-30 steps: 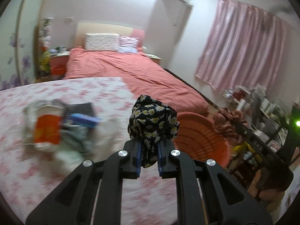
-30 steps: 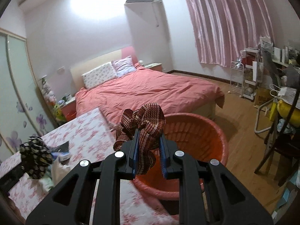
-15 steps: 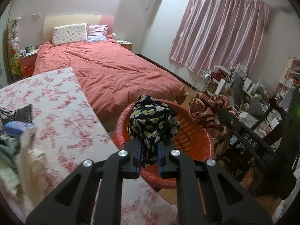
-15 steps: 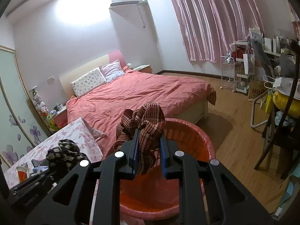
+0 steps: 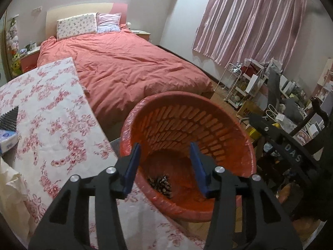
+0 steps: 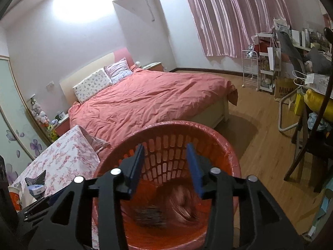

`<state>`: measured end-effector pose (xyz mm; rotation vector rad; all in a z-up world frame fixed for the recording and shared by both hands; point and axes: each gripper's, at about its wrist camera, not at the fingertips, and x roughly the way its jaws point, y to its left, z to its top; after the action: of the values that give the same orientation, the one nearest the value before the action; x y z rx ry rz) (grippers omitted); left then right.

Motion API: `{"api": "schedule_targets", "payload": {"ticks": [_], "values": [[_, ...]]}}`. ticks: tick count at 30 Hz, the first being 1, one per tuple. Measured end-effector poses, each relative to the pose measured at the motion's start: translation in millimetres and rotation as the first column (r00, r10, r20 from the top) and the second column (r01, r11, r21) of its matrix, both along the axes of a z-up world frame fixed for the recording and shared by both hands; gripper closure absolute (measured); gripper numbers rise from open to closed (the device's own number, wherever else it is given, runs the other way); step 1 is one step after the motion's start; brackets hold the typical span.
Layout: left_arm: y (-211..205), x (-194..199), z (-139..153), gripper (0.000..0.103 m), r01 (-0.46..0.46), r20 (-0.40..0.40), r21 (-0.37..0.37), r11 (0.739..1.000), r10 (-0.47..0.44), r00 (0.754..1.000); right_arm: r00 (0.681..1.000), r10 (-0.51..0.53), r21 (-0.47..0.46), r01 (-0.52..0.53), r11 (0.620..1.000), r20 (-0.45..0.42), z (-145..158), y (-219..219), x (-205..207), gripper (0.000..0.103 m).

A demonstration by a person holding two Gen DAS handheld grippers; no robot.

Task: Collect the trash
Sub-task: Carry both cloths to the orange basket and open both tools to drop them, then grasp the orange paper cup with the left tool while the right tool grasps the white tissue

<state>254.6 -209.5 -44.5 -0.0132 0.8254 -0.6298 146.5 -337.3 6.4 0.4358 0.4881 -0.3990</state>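
An orange plastic basket point(image 5: 233, 125) stands on the floor beside the floral-clothed table point(image 5: 52, 112). My left gripper point(image 5: 165, 156) is open and empty above the basket's near rim. The black floral cloth point(image 5: 160, 182) lies on the basket's bottom. My right gripper point(image 6: 166, 158) is open and empty over the same basket point(image 6: 229, 145). The red striped cloth point(image 6: 181, 203) shows blurred inside it, beside the dark floral cloth point(image 6: 149, 214). The right gripper's body also shows in the left wrist view point(image 5: 287, 148), at the right.
A blue-white packet point(image 5: 7, 141) and a black mat point(image 5: 9, 117) lie on the table's left part; a cup point(image 6: 14, 195) stands there too. A bed with a red cover point(image 5: 129, 66) is behind. A chair point(image 6: 308, 145) and cluttered shelves point(image 5: 260, 83) stand right.
Both grippers have opened and let go of their cloths, which dropped into the orange basket. Both grippers moved right from the table to over the basket.
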Motion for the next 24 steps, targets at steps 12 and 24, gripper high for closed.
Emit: {"api": "schedule_targets", "payload": {"ticks": [12,24], "values": [[66.4,-25.9,17.2,0.03,-0.131,0.062,0.058,0.99,0.128,0.99,0.999,0.028,-0.038,-0.029,0.999,-0.028,16.8,20.5,-7.1,0.053],[194.6,-55.0,41.3,0.025,-0.377,0.126,0.058,0.924,0.368,0.921,0.974,0.224,-0.048,-0.225,0.973,-0.022,38.0,100.4,-6.4,0.047]]}}
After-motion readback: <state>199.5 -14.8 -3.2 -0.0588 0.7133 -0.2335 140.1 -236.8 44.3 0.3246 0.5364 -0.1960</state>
